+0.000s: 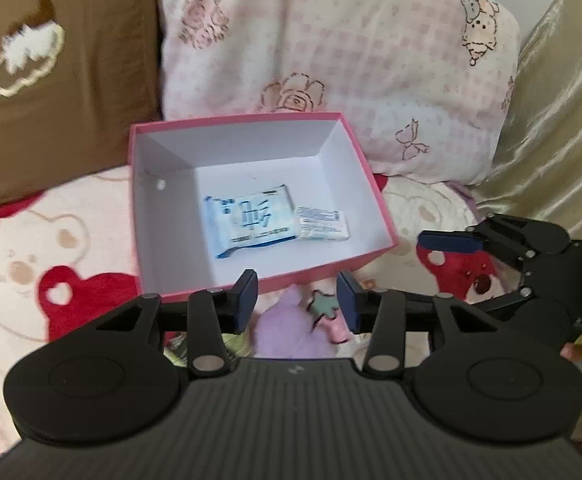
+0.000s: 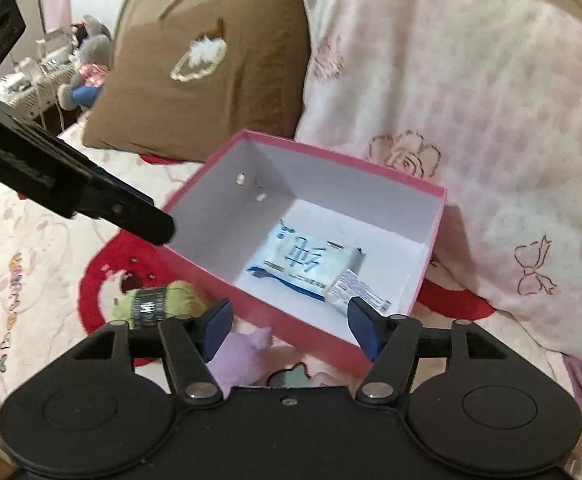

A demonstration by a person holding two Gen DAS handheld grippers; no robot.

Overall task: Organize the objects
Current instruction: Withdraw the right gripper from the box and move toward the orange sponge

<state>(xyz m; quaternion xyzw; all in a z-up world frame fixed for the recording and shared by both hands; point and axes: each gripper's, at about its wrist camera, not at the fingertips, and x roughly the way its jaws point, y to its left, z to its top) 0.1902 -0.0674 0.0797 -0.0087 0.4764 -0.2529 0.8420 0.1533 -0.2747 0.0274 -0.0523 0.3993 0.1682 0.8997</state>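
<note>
Left hand-held gripper point(image 1: 297, 302): jaws partly apart, nothing between the blue pads, hovering above the box's near wall.
Right hand-held gripper point(image 2: 289, 326): jaws standing wider, empty, over the box's near corner.
Blanket point(image 1: 19, 264): cream with red bears, spread over the bed; a lilac plush point(image 2: 237, 354) and a green yarn skein point(image 2: 159, 304) lay on it just outside the box.
Pink box point(image 1: 379, 204): open on the blanket, white inside.
Blue-and-white packet point(image 1: 251, 220): flat on the box floor, a smaller white packet point(image 1: 323, 226) touching its side.
Pillows: a pink checked pillow point(image 1: 351, 60) and a brown cushion point(image 1: 91, 60) stood behind the box.
</note>
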